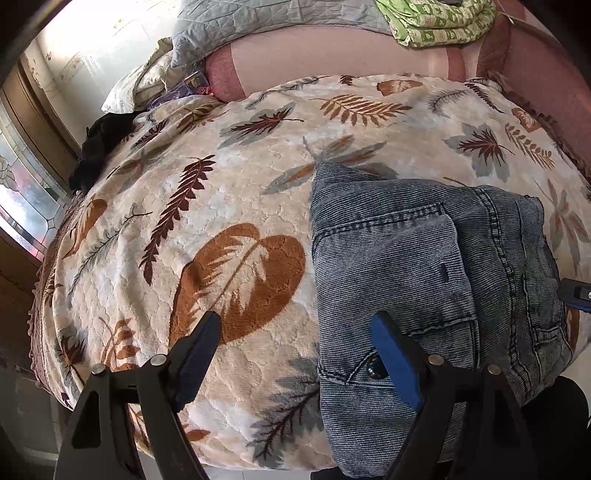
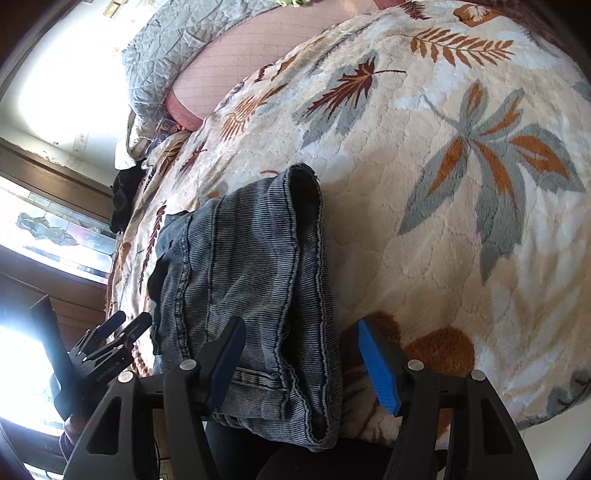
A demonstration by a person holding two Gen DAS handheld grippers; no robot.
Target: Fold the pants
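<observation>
The folded grey-blue washed denim pants [image 1: 424,266] lie at the near edge of the bed, on a cream plush blanket with rust and grey leaves [image 1: 229,206]; their near end hangs out of sight. The left gripper [image 1: 295,339] and right gripper [image 2: 301,350] have fingers wide apart, holding nothing. A grey quilted pillow [image 1: 258,22] and a stained-glass window [image 1: 22,192] lie beyond.

Pants [image 1: 424,266]: faded blue-grey ribbed denim. Blanket [image 1: 221,206]: cream, rust, maroon and grey leaf print. Quilt [image 1: 266,22]: grey.

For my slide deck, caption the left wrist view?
Open left claw hovers beside folded jeans on a leaf-print blanket.
</observation>
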